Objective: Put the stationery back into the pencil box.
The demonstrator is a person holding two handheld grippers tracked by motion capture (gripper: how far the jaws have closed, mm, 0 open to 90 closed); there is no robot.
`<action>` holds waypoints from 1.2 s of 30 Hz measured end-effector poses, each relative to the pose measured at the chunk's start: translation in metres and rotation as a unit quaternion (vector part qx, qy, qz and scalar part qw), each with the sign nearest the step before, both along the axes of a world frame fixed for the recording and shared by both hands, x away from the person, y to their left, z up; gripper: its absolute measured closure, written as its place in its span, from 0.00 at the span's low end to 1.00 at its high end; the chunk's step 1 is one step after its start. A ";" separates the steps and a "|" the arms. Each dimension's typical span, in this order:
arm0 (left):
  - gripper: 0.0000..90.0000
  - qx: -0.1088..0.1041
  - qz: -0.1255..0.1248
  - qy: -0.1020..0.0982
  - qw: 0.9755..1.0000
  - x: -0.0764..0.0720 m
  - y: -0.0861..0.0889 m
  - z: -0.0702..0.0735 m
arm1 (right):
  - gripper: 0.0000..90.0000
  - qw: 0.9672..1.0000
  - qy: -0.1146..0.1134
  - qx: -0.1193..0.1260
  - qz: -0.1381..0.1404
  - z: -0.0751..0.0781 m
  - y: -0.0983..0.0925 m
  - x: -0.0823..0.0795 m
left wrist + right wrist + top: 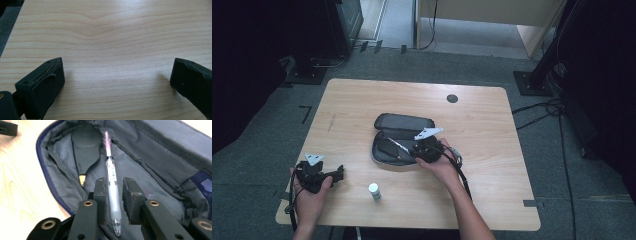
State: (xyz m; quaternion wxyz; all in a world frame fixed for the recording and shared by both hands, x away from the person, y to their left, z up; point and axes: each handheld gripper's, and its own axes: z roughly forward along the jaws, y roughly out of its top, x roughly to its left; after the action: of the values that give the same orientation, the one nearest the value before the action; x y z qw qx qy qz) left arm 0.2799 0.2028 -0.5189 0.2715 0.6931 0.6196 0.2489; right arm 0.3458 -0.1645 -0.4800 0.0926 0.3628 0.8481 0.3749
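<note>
As pen [112,186] lies, jaws apart.

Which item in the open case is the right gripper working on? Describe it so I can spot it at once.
On the wooden table lies an open dark pencil case with grey lining. Inside, a clear-barrelled pen with a pinkish far end lies lengthwise between the right gripper jaws, a gap showing on one side. Beside it sits a flat black teardrop-shaped tool with a gold tip; the pen is the slim, see-through one.

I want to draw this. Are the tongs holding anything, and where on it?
Nothing is gripped. The right tongs stand around the pen near its grip end, inside the open case, not squeezing it. The left tongs are open.
</note>
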 end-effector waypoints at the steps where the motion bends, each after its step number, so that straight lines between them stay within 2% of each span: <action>1: 0.00 0.000 0.000 0.000 1.000 0.000 0.000 0.000 | 0.81 1.000 -0.002 0.002 0.000 0.001 0.000 -0.001; 8: 0.00 -0.001 0.001 -0.001 1.000 0.000 0.000 0.000 | 0.78 1.000 -0.019 0.014 0.008 0.013 0.002 -0.011; 17: 0.00 -0.001 0.001 -0.001 1.000 0.000 0.000 0.000 | 0.64 0.998 -0.036 0.040 0.008 0.022 0.008 -0.028; 25: 0.00 -0.001 0.001 -0.001 1.000 0.000 0.000 0.000 | 0.52 0.997 -0.036 0.061 0.016 0.019 0.014 -0.045; 32: 0.00 -0.001 0.001 -0.001 1.000 0.000 0.000 0.000 | 0.48 0.997 -0.042 0.065 0.020 0.016 0.017 -0.057; 36: 0.00 -0.001 0.001 -0.001 1.000 0.000 0.000 0.000 | 0.45 0.996 -0.037 0.075 0.016 0.014 0.017 -0.061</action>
State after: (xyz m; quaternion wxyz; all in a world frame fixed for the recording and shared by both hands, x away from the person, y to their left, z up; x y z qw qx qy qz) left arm 0.2800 0.2026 -0.5190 0.2723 0.6924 0.6200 0.2490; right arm 0.2844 -0.1473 -0.4658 0.0900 0.3406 0.8195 0.4521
